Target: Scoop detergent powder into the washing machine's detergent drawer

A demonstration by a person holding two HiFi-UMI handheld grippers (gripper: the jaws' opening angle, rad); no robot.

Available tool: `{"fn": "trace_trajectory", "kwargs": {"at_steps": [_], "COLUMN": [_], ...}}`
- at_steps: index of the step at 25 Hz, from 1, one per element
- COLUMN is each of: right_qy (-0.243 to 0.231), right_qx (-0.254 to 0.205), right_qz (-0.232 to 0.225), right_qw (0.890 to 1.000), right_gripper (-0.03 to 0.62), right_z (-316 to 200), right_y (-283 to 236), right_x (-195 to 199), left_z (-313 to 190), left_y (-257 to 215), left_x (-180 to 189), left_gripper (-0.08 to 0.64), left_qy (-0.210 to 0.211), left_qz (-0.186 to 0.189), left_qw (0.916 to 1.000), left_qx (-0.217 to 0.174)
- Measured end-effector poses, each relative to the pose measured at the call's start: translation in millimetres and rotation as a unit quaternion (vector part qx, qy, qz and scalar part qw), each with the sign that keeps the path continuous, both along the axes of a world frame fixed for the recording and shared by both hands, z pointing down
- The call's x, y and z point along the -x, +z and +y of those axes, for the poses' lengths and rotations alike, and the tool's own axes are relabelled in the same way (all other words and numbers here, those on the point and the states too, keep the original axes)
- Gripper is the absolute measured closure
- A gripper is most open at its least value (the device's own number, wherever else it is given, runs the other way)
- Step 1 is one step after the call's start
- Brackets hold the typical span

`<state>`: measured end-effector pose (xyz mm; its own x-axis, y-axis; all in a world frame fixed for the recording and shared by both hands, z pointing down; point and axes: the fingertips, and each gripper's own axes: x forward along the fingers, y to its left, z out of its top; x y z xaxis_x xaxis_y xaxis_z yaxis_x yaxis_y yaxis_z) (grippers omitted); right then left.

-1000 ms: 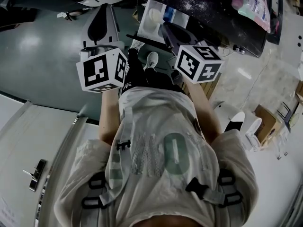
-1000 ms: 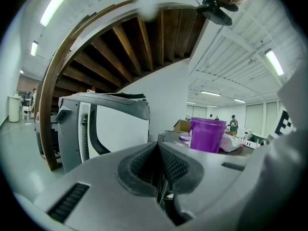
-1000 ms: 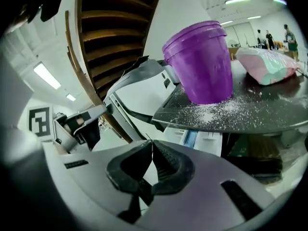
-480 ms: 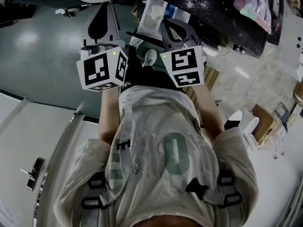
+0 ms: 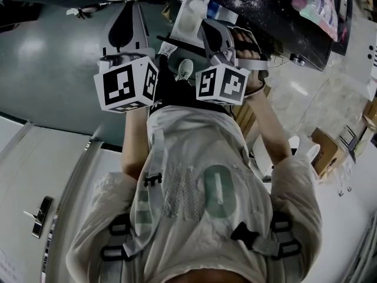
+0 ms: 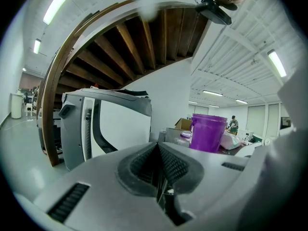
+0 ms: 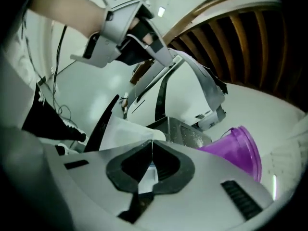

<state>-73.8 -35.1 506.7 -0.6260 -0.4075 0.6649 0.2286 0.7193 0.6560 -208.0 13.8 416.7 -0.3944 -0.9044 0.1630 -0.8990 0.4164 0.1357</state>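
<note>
The left gripper [image 6: 158, 148] and right gripper [image 7: 151, 146] hover pressed together on nothing, the right aimed toward the purple tub [image 7: 239, 150], likely before scooping starts.

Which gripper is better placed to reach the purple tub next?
Right, probably. The right gripper sits by the open drawer, with the purple tub close ahead of its shut jaws. The left gripper, also shut, sees the tub farther off to one side.

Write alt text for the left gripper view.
The left hand-held gripper, jaws shut and empty, points into a large indoor hall. A purple bucket stands ahead to the right, and curved wooden beams arch overhead.
</note>
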Motion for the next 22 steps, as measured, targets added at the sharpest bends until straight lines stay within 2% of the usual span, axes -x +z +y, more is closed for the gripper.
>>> {"fn": "trace_trajectory", "kwargs": {"at_steps": [5, 8, 17, 19, 22], "right_qy": [-0.059, -0.073, -0.08, -0.077, -0.064], "right_qx": [-0.086, -0.107, -0.115, -0.102, -0.057], "right_qz": [0.038, 0.041, 0.031, 0.018, -0.013], "right_qw": [0.994, 0.991, 0.99, 0.992, 0.996], "right_gripper": [0.583, 0.583, 0.583, 0.581, 0.581], "right_z": [-2, -4, -4, -4, -3], "right_y": [9, 12, 10, 7, -3], "right_x": [-4, -6, -6, -5, -2], "left_z": [1, 1, 3, 2, 1], "left_y": [5, 8, 11, 10, 5], "left_x": [0, -2, -6, -8, -10], "left_gripper": [0.54, 0.54, 0.54, 0.54, 0.54], "left_qy": [-0.002, -0.002, -0.006, -0.005, -0.002], "left_qz": [0.003, 0.006, 0.008, 0.007, 0.003], "left_qw": [1.0, 1.0, 0.9999, 1.0, 1.0], "left_qx": [0.001, 0.002, 0.003, 0.002, 0.0]}}
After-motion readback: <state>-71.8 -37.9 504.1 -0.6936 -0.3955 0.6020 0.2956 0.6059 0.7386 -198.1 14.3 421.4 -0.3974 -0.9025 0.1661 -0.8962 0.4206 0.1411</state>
